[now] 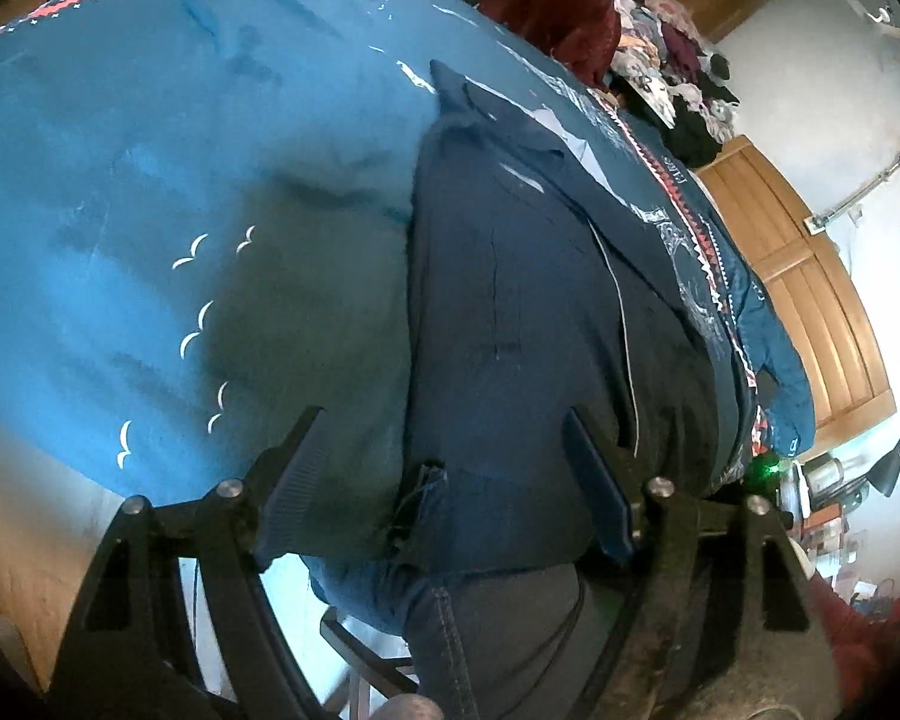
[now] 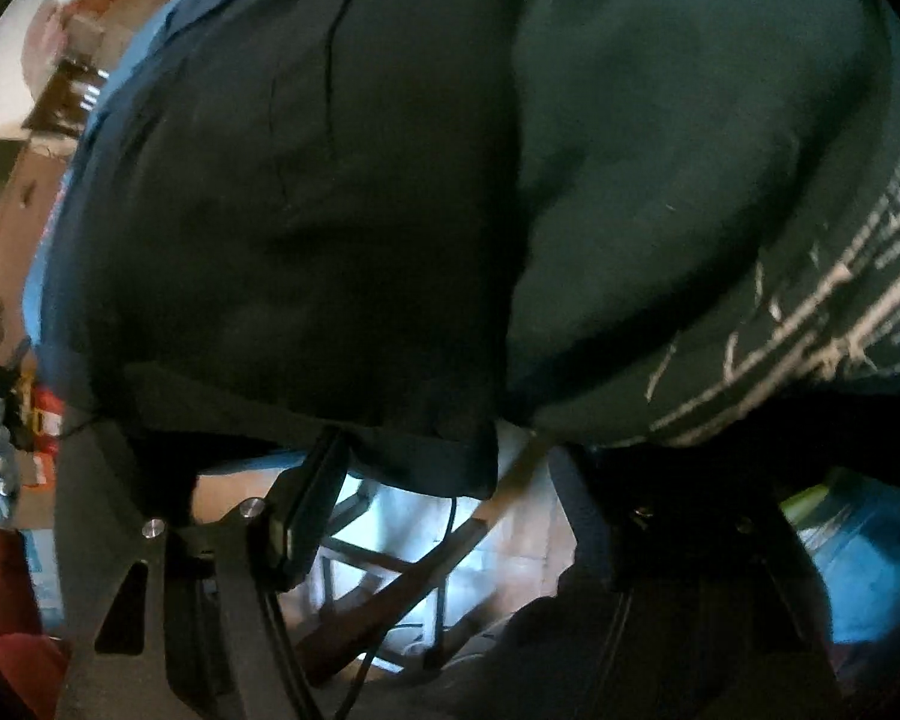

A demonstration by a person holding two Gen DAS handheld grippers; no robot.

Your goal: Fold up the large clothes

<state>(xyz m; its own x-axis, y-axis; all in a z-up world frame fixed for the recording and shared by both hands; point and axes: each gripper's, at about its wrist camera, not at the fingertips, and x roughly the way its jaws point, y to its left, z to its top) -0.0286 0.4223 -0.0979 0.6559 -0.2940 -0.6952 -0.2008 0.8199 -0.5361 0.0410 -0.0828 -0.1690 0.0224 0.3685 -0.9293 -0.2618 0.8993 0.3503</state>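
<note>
The dark navy garment [image 1: 510, 300] lies on the blue bedspread [image 1: 150, 180], its long axis running from near to far, its near hem between the spread fingers of the left claw [image 1: 444, 450] and the equally open right claw [image 2: 444, 468].

Navy garment [image 1: 510, 300] on teal cloth [image 1: 150, 150] (white bird print).

A white wall [image 1: 810, 60] stands behind wooden panelled doors [image 1: 810, 276]. A heap of mixed clothes [image 1: 672, 48] sits beside a dark red cushion [image 1: 546, 6]. A black desk lamp [image 1: 888, 468] stands in bright light.
</note>
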